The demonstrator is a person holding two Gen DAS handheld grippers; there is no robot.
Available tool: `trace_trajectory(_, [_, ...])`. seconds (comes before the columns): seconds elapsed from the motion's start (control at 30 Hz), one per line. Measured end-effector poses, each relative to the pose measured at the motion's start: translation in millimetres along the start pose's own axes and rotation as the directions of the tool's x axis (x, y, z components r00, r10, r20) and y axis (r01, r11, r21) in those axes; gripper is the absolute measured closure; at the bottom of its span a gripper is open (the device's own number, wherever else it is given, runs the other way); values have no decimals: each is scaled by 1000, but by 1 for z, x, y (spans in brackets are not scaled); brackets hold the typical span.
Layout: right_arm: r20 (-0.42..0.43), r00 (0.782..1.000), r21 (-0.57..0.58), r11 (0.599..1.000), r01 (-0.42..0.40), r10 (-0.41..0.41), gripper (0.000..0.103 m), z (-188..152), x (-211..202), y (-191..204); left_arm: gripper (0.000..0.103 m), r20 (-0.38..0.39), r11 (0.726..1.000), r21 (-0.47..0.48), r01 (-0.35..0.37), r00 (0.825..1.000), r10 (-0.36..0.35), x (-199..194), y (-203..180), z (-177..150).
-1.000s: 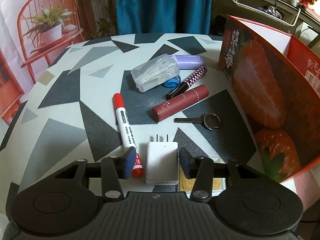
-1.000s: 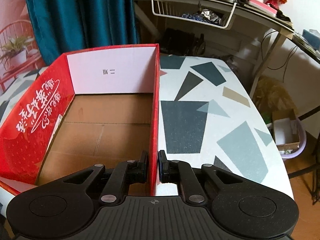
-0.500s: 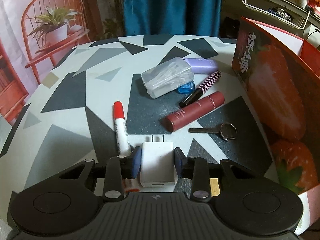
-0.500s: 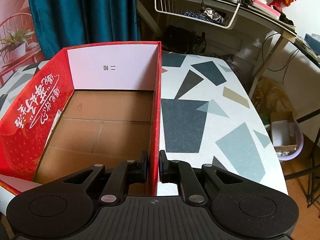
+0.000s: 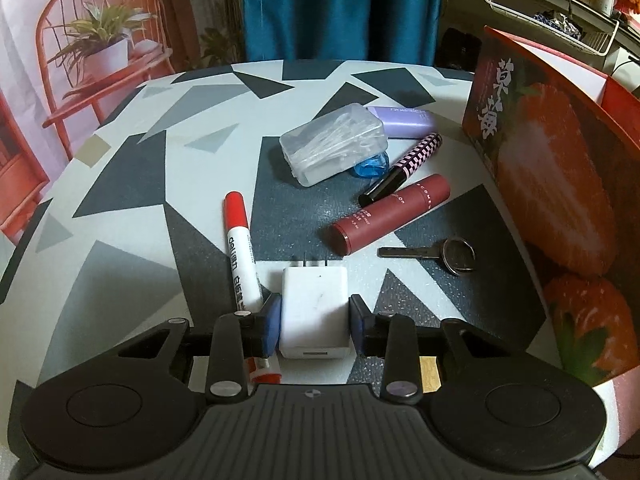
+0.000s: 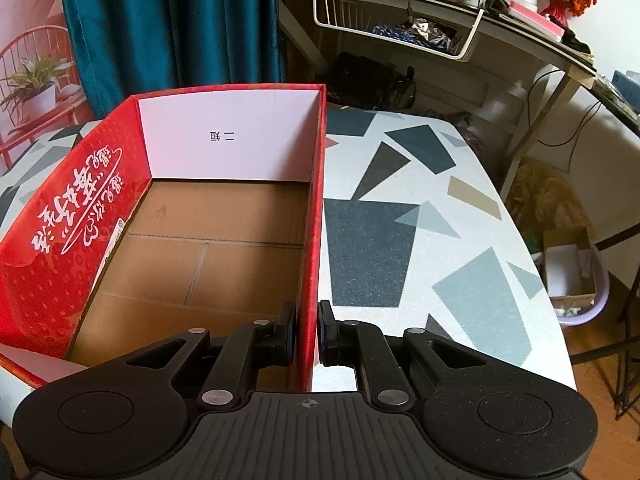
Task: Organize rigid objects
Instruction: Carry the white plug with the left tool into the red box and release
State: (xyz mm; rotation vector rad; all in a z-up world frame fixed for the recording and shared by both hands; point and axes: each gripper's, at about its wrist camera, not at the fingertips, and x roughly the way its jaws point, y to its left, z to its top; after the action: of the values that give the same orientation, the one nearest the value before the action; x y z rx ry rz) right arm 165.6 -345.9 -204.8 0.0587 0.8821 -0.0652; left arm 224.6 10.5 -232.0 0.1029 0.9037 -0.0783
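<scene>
The left tongs [image 5: 314,326] gripped a white charger [image 5: 314,312], one blue pad pressed to each of its side faces. The charger lay flat on the desk [image 5: 120,264], a plain rounded block with its long axis running near to far: two metal prongs pointed at the far side, and the slot-shaped port faced the camera. A few faint scuffs marked its top.

Just left of it, touching the left pad, lay a red-capped marker [image 5: 240,252], cap toward the far side, leaning slightly left. Farther off sat a maroon tube [image 5: 392,220] lying diagonally, a pink-checked mascara [image 5: 404,168], a clear box of cotton swabs [image 5: 334,142] resting partly on a blue object [image 5: 372,168], and a lilac tube [image 5: 404,120]. A key [image 5: 428,254] on a ring lay right of the charger, blade pointing left.

The right tongs [image 6: 307,330] were clamped on the right wall of the red strawberry box [image 6: 316,216], one finger inside, one outside. Bare brown cardboard showed on the box's floor.
</scene>
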Motion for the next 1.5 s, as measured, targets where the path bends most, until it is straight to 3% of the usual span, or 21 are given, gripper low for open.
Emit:
trace_trajectory(0.37, [-3,1000,-9,1000,4,-4,93,1,0,1,66,17,999,33,-8,1000,7,-4,-2,1])
trace_trajectory(0.5, [-21,1000,-43,999,17,-18,92,4,2,6,66,100,999,45,23,995,-27,-23,3,24])
trace_trajectory(0.63, [-25,1000,-31,999,6,-7,93,5,2,4,66,176,993,79,91,979,-104,-45,-1,53])
trace_trajectory(0.77, [-31,999,-30,999,15,-16,92,4,4,6,66,226,965,196,174,950,-217,-57,-29,71])
trace_trajectory(1.07, [-51,998,-41,999,21,-23,92,8,6,7,66,285,911,290,293,882,-374,-75,-92,78])
trace_trajectory(1.27, [-51,998,-39,999,23,-25,93,7,7,7,66,266,884,353,308,872,-410,-64,-116,80])
trace_trajectory(1.5, [-50,998,-40,999,24,-26,92,7,6,8,66,236,859,402,315,871,-430,-55,-117,81])
